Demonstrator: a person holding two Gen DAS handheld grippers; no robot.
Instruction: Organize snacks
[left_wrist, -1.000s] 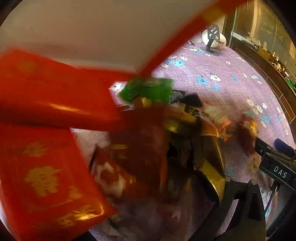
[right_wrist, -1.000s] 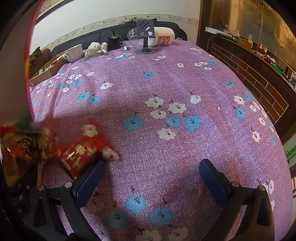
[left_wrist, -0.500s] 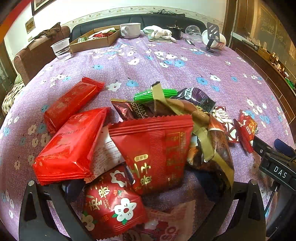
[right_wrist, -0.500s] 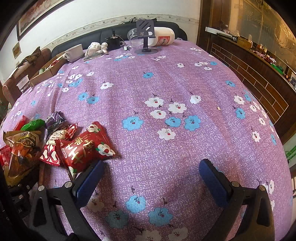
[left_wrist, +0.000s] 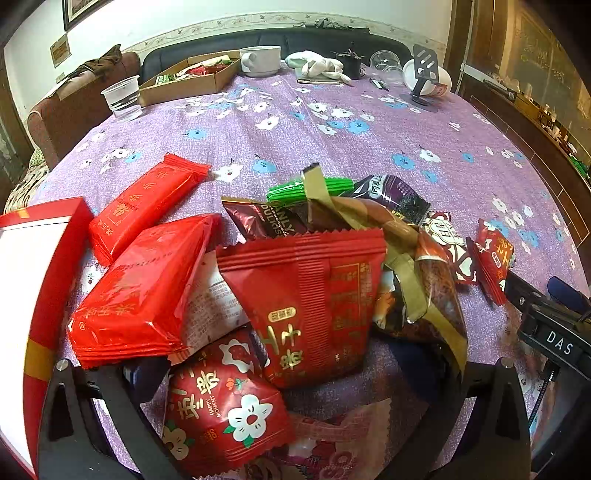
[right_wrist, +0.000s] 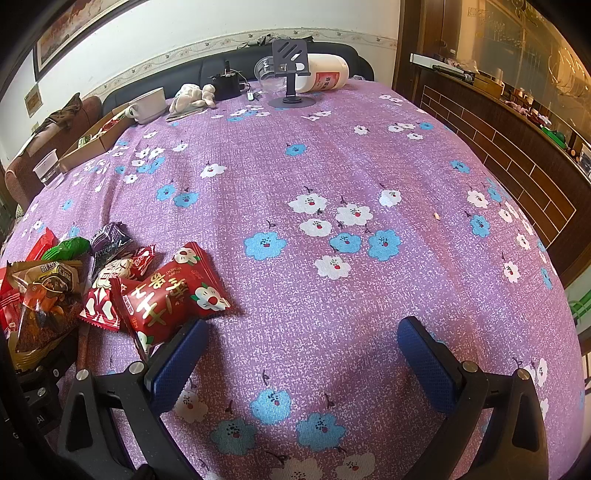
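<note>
Left jaws: the left gripper (left_wrist: 288, 376) hangs low over the snack heap with both black arms spread wide; several packets lie across the gap, and I cannot tell whether any is pinched, so it reads as apart and empty.
Right jaws: the right gripper (right_wrist: 301, 354) has its 2 blue pads set wide with only cloth between them; it holds nothing.
Snacks, left to right: 1 red-and-white open box (left_wrist: 33, 280) at the far left edge; 2 glossy red bar packets (left_wrist: 147, 206); 1 large red crimped pouch with gold characters (left_wrist: 314, 302); 1 gold-and-brown twisted bag (left_wrist: 424, 280); small red packets to the right. All rest on the purple flowered counter (right_wrist: 332, 166).
Step in hand: judging by the untidy heap, sorting has barely begun; the pile is loose and nothing is lifted.
Next move: probably choose 1 top packet, close on a flat edge, and carry it to the box without dragging its neighbours.
Left wrist only: the box, the 2 bars, the heap's middle.
Right wrist only: the red flower-print pouch (right_wrist: 173, 295) touching the right gripper's left pad, and the bare cloth ahead.
</note>
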